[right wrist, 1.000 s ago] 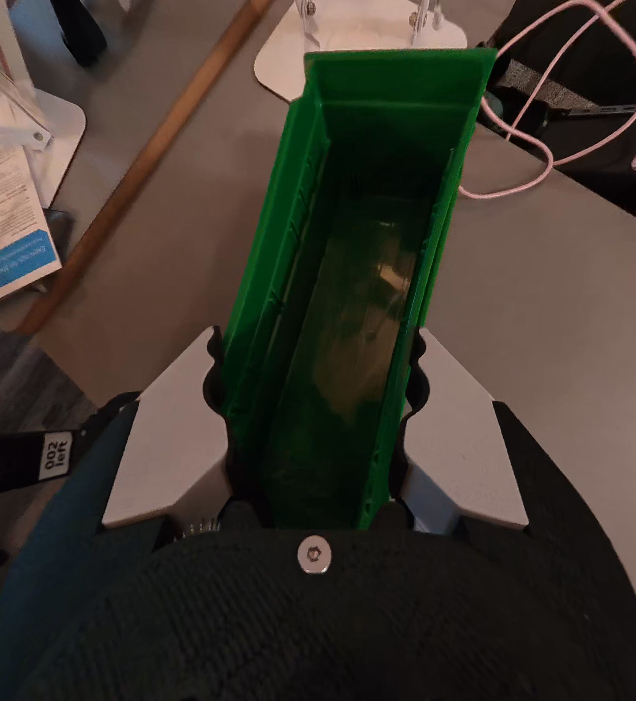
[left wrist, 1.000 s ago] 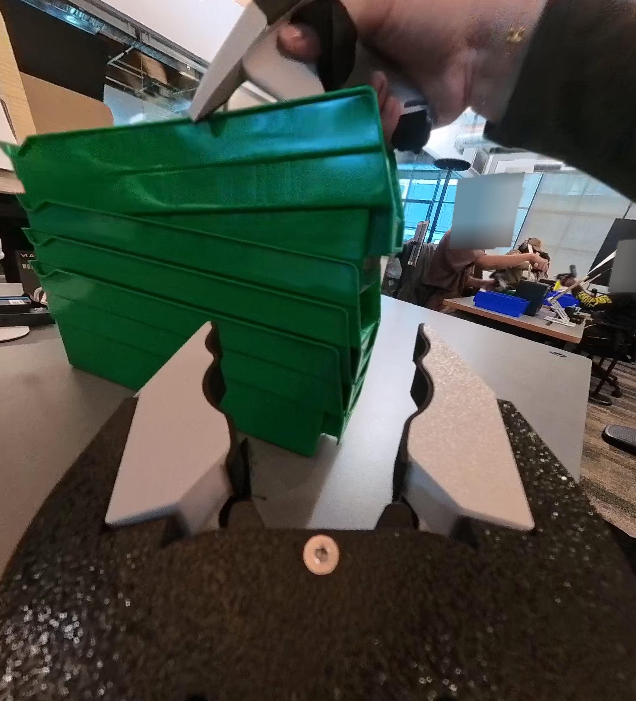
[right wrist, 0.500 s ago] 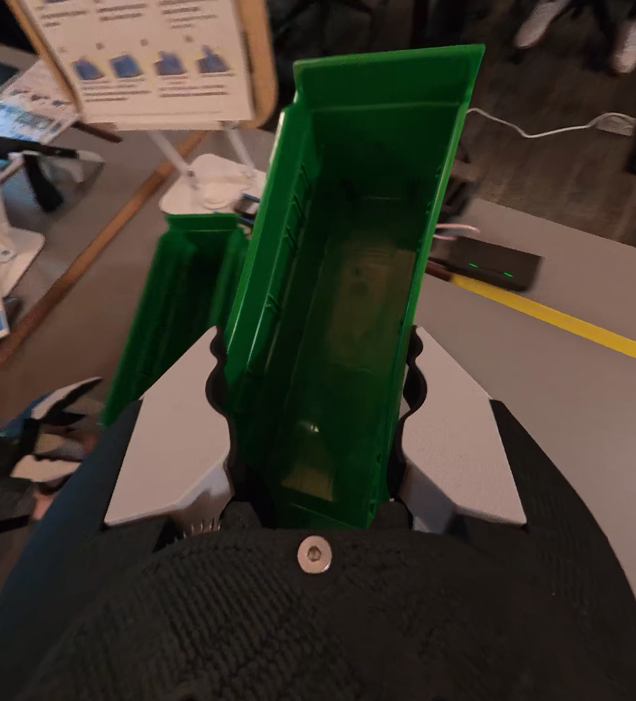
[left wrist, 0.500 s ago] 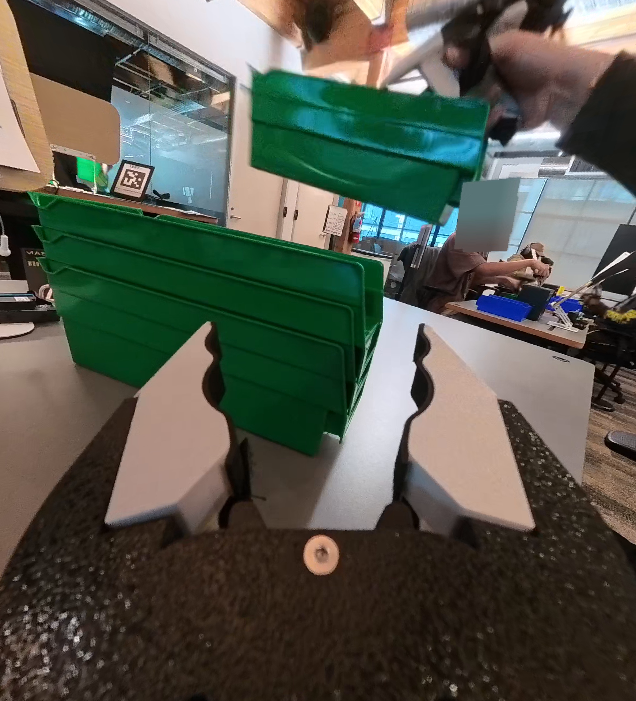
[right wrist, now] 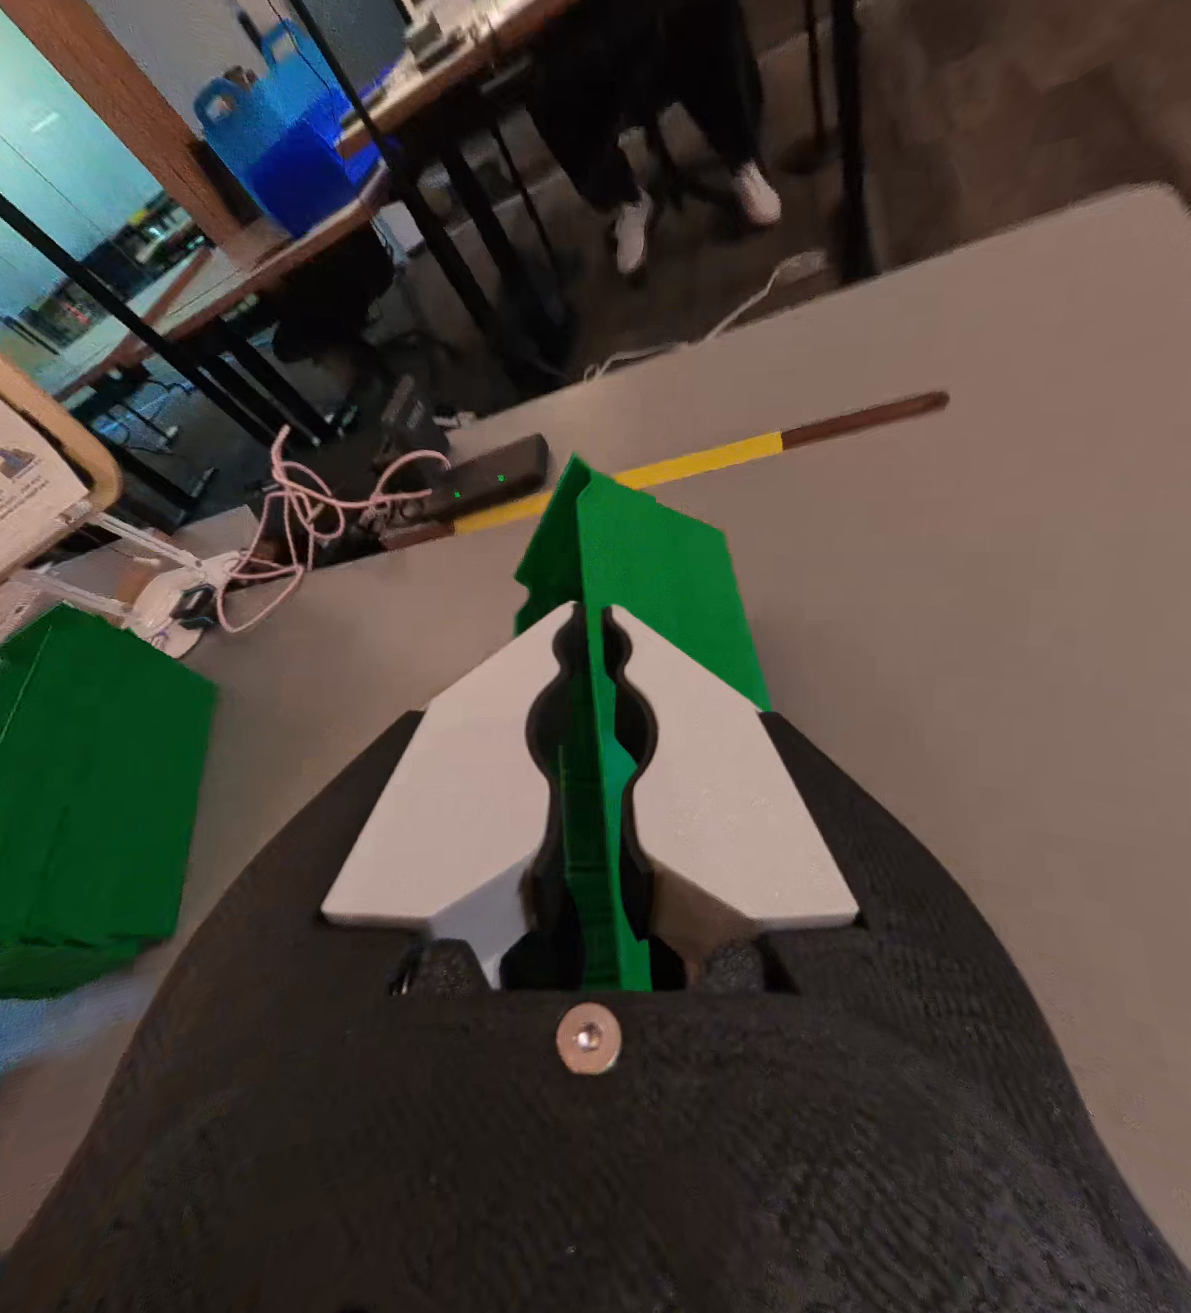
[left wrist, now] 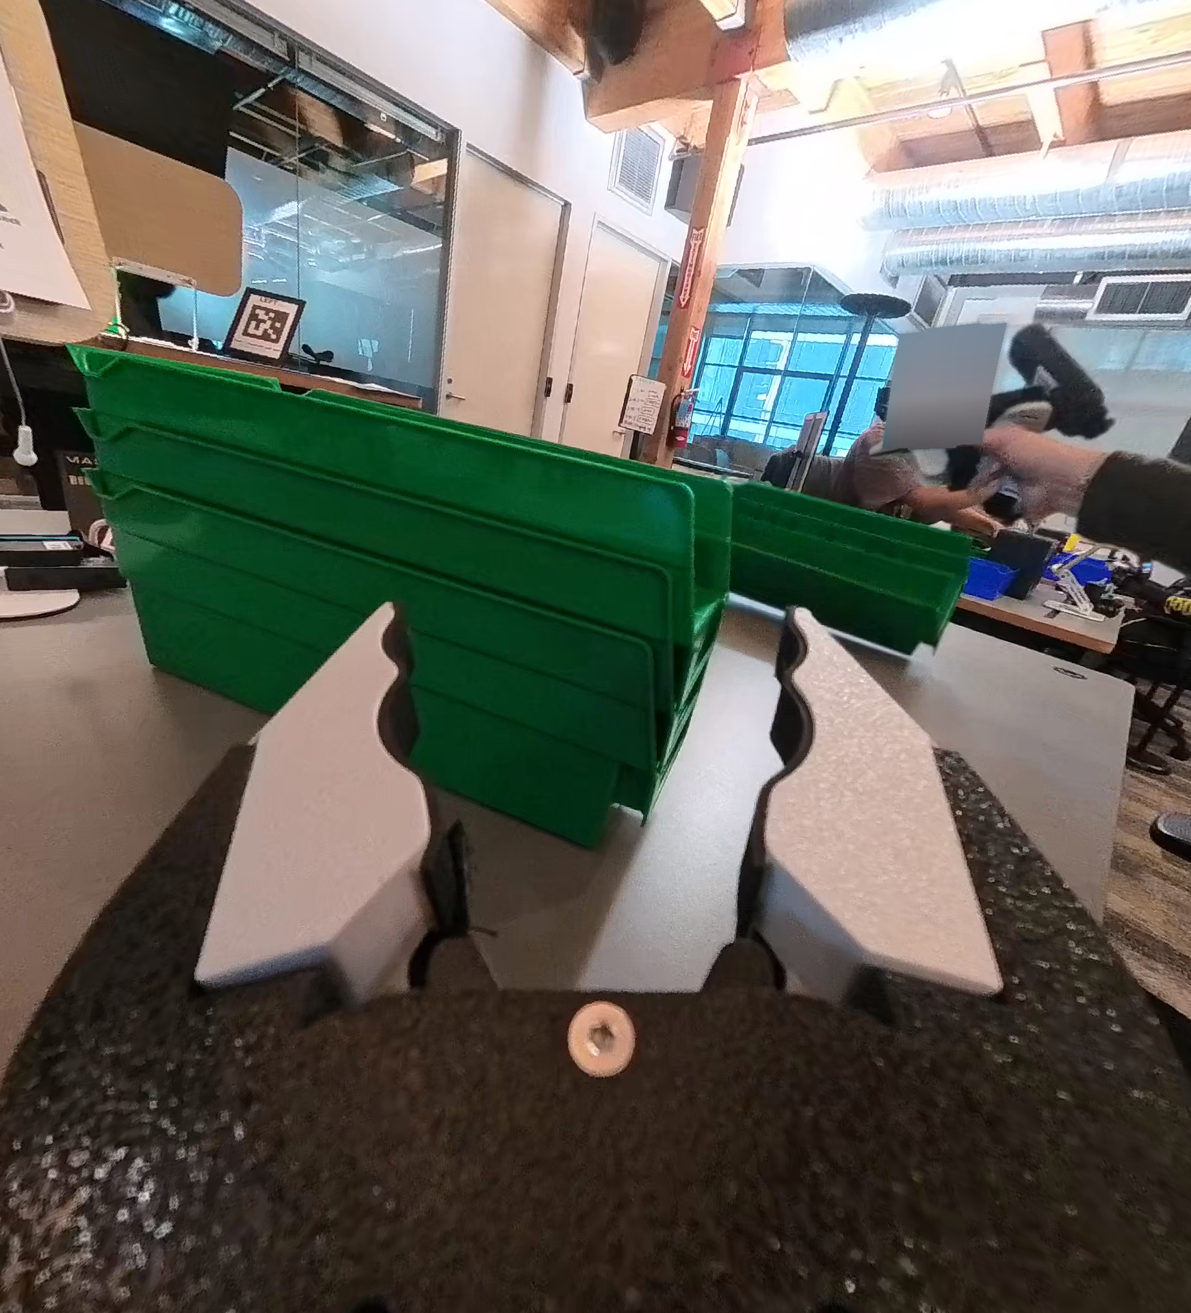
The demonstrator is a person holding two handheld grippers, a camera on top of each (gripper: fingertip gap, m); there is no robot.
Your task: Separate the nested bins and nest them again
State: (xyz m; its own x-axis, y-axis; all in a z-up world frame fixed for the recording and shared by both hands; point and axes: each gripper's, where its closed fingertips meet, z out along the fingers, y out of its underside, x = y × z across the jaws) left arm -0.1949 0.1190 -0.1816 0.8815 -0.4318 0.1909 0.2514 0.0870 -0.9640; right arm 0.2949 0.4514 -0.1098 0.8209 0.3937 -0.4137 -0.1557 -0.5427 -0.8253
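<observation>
Right tongs [right wrist: 596,639] pinch the lone green bin's [right wrist: 656,590] thin wall, left tongs [left wrist: 592,710] gape empty: it could twist loose.

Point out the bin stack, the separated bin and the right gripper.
bin stack [left wrist: 393,540], left wrist view, long side wall.
separated bin [right wrist: 656,575], right wrist view, outer wall past the fingers.
right gripper [right wrist: 594,618], right wrist view, between its fingertips.

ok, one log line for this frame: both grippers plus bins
left gripper: open, empty, facing nested stack | right gripper: shut on single green bin, apart from stack | table: bin near surface, contact unclear
</observation>
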